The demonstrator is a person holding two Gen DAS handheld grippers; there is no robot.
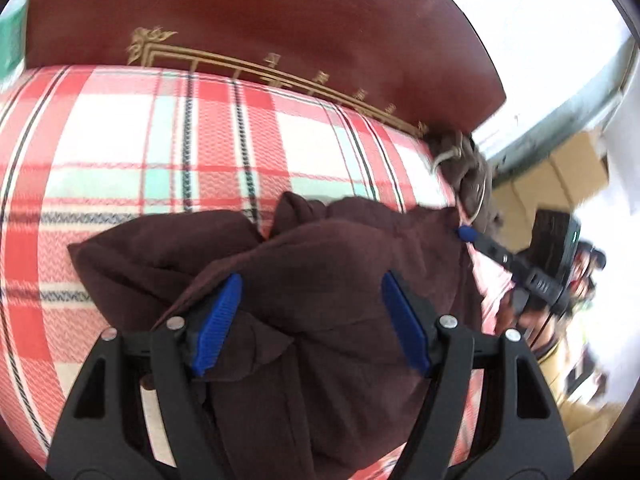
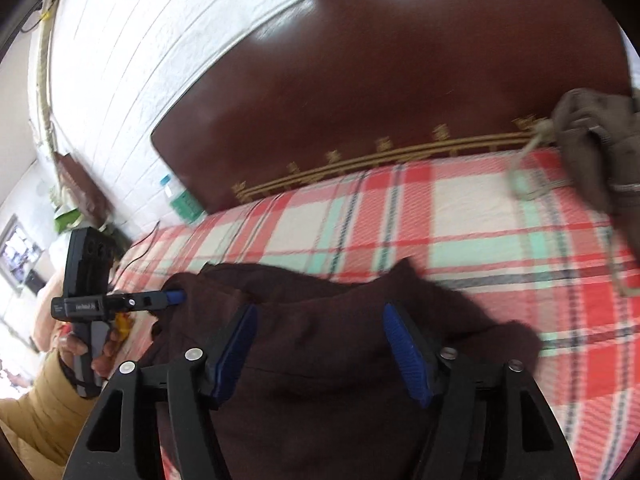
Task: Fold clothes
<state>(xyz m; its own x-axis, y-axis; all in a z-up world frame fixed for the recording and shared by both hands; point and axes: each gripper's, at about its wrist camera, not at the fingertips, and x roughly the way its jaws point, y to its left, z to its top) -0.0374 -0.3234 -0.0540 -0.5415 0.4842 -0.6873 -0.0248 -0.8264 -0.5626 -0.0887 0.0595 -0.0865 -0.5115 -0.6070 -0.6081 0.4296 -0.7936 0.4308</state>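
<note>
A dark maroon garment [image 1: 312, 280] lies bunched on the plaid bed cover [image 1: 160, 152]; it also shows in the right wrist view [image 2: 320, 344]. My left gripper [image 1: 312, 312] is open, its blue pads wide apart above the garment's near part. My right gripper [image 2: 320, 340] is open too, hovering over the same garment. In the left wrist view the right gripper's blue tip [image 1: 466, 233] touches the garment's right edge. In the right wrist view the left gripper's blue tip [image 2: 176, 296] touches its left edge. A brown drawstring garment [image 2: 596, 140] lies at the far right by the headboard.
A dark red headboard [image 2: 400, 92] with gold trim stands behind the bed. A white brick wall [image 2: 140, 40] is at the left, with a green bottle [image 2: 182, 200] beside the bed. Cardboard boxes [image 1: 568, 176] sit off the bed's right side.
</note>
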